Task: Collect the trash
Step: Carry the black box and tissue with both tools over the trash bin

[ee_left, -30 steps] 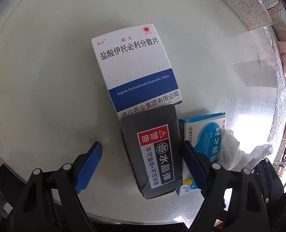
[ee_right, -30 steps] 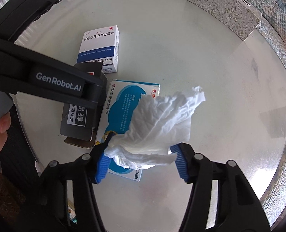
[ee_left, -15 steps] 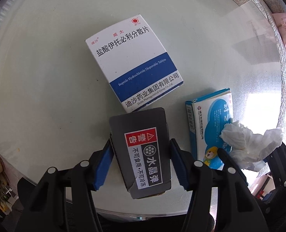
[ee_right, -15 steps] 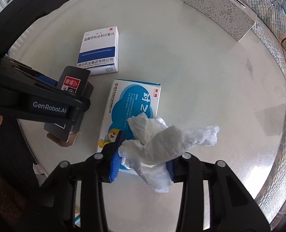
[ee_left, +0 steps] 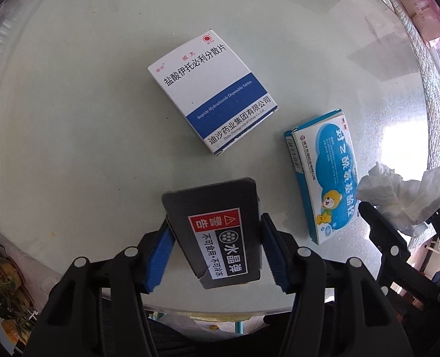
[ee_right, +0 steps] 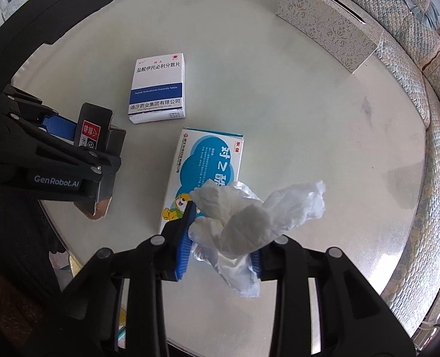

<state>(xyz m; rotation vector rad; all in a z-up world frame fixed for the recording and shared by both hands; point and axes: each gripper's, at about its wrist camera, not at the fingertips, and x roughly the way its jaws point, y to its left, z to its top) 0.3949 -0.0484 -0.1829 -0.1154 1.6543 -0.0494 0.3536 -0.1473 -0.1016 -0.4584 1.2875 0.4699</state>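
Observation:
My left gripper [ee_left: 215,253] is shut on a black box with a red warning label [ee_left: 220,235] and holds it above the glass table's near edge; the same box shows in the right wrist view [ee_right: 93,136]. My right gripper [ee_right: 221,245] is shut on a crumpled white tissue [ee_right: 249,217], held above the table; the tissue also shows at the right of the left wrist view [ee_left: 404,193]. A white and blue medicine box [ee_left: 212,95] [ee_right: 158,89] and a light blue box with a cartoon bear [ee_left: 324,175] [ee_right: 208,160] lie flat on the table.
The round glass table [ee_right: 294,95] carries a silver patterned tissue box [ee_right: 327,26] at the far right. A padded sofa edge [ee_right: 428,68] runs behind the table's right rim. Plants [ee_left: 0,270] stand below the table's left edge.
My left gripper closed on the black box and lifted it toward the near edge. My right gripper closed on the tissue and raised it off the light blue box.

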